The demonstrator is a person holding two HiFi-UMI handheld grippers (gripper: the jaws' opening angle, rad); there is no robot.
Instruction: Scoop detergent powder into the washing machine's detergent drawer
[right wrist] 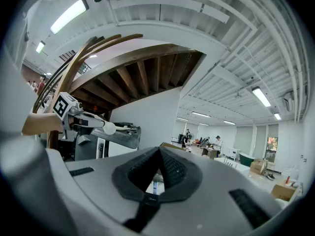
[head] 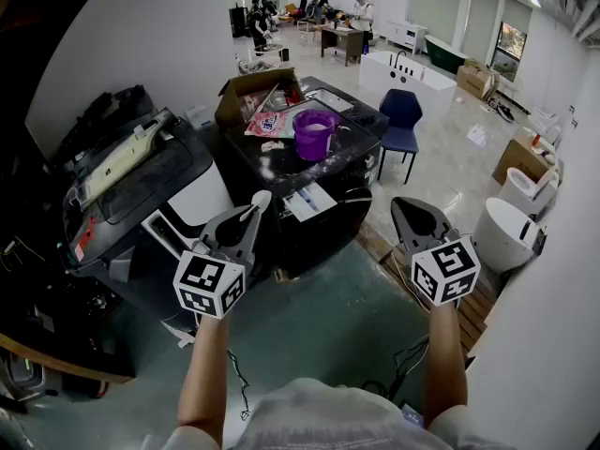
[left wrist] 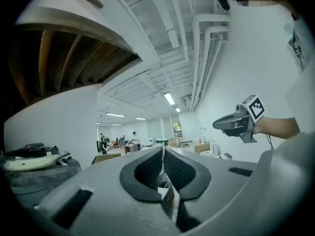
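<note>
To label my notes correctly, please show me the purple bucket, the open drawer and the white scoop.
purple bucket (head: 315, 133), head view, its front wall.
open drawer (head: 309, 201), head view, its white tray.
white scoop (head: 261, 199), head view, its bowl end.

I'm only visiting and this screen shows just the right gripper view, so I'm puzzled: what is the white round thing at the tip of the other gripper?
Observer: A white plastic scoop; the left gripper view shows the left gripper shut on its thin handle.
Visitor: Where's the powder?
Observer: Likely in the purple plastic bucket standing on the dark washing machine, seen only in the head view.
</note>
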